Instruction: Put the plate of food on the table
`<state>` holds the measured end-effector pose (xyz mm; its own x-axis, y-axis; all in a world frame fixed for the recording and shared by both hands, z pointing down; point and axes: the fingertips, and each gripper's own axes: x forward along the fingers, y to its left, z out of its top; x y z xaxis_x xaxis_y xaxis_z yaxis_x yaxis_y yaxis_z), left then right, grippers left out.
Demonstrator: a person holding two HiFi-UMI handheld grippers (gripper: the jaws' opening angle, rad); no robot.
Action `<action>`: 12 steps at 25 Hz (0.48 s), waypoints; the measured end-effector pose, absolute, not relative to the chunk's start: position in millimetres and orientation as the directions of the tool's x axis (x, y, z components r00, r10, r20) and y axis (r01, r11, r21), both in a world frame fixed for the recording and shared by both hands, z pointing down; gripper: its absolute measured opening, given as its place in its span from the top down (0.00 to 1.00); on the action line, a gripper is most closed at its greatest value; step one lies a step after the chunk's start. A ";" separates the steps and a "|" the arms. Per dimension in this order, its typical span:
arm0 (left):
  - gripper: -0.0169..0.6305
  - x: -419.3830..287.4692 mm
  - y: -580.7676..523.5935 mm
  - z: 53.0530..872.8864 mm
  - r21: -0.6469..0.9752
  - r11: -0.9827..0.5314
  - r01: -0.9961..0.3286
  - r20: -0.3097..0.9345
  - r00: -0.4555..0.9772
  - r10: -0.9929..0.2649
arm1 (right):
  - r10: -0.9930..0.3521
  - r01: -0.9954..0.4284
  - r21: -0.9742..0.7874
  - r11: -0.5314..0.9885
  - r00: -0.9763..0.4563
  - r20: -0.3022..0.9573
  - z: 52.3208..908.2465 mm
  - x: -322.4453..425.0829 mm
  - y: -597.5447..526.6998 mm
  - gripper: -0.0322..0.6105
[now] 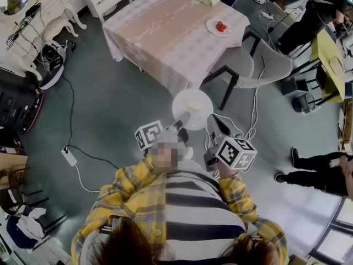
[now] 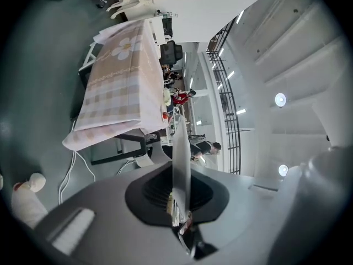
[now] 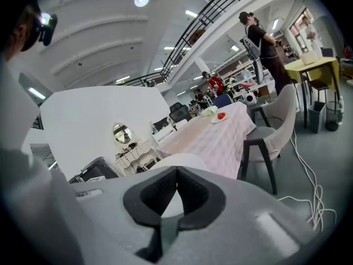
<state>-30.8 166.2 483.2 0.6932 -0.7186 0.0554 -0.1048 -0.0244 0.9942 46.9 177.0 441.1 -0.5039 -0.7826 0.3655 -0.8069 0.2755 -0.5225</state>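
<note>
In the head view, the white plate [image 1: 192, 108] hangs over the grey floor [image 1: 110, 104], short of the desk [image 1: 165, 32], with the left tool [image 1: 177, 123] at its rim and the right tool [image 1: 216, 130] just beside it; the left gripper view shows the plate edge-on, clamped between that tool's jaws. The right gripper view shows its jaws pressed together on nothing, the plate just beyond them.

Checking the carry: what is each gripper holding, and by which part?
Left gripper clamps the white plate by its rim; right gripper is shut on nothing.
</note>
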 end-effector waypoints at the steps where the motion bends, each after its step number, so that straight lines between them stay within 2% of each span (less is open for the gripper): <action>1: 0.98 -26.8 158.9 482.3 0.994 -0.026 -0.103 0.052 0.687 -0.725 | -0.778 -0.805 -0.520 0.285 -0.511 0.366 440.0 51.0 169.3 0.95; 12: 0.98 -1.6 82.9 486.7 0.996 -0.009 -0.091 0.048 0.605 -0.795 | -0.725 -0.775 -0.509 0.374 -0.587 0.360 441.6 74.5 94.2 0.95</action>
